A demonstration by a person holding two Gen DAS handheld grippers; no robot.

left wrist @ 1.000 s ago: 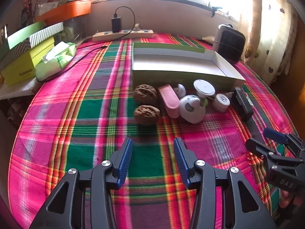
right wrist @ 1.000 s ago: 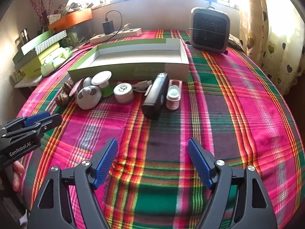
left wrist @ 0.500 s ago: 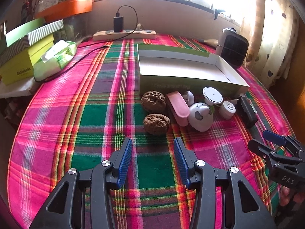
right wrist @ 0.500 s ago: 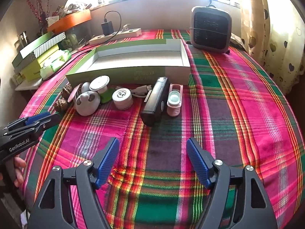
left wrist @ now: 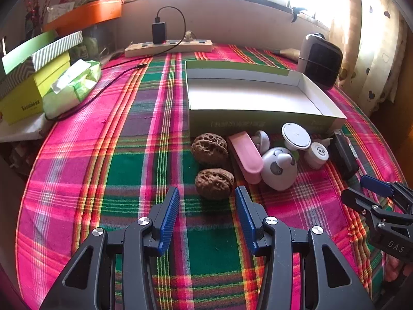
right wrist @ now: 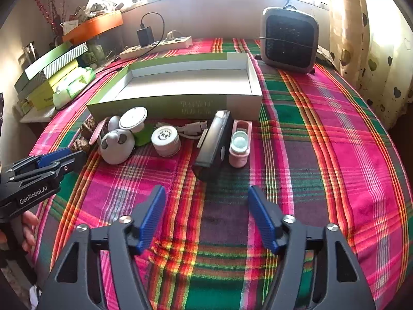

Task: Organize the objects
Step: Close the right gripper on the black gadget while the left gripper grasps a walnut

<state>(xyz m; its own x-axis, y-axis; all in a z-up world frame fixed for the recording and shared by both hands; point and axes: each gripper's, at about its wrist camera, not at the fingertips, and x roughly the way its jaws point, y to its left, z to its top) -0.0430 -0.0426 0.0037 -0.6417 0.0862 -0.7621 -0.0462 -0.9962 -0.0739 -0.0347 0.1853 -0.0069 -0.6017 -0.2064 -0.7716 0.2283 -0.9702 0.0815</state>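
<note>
An empty green-and-white box point(left wrist: 247, 95) point(right wrist: 185, 82) lies on the plaid table. In front of it sit two walnuts point(left wrist: 214, 183), point(left wrist: 209, 148), a pink case point(left wrist: 246, 155), a white round toy point(left wrist: 278, 168) point(right wrist: 117, 146), a white disc point(left wrist: 296, 133) point(right wrist: 133, 117), a white cap point(left wrist: 316, 153) point(right wrist: 165, 139), a black device point(left wrist: 343, 155) point(right wrist: 214, 142) and a pink holder point(right wrist: 240, 143). My left gripper point(left wrist: 206, 199) is open, just short of the near walnut. My right gripper point(right wrist: 206, 196) is open, just short of the black device.
A small dark heater point(right wrist: 289, 41) stands behind the box at right. A power strip point(left wrist: 169, 46) with charger and cable lies at the back. Stacked boxes point(left wrist: 31, 77) and a tissue pack point(left wrist: 73, 85) sit at the left edge. Curtains hang at right.
Both grippers have moved forward toward the row of objects. The left one has closed in on the near walnut. Both stay open.
</note>
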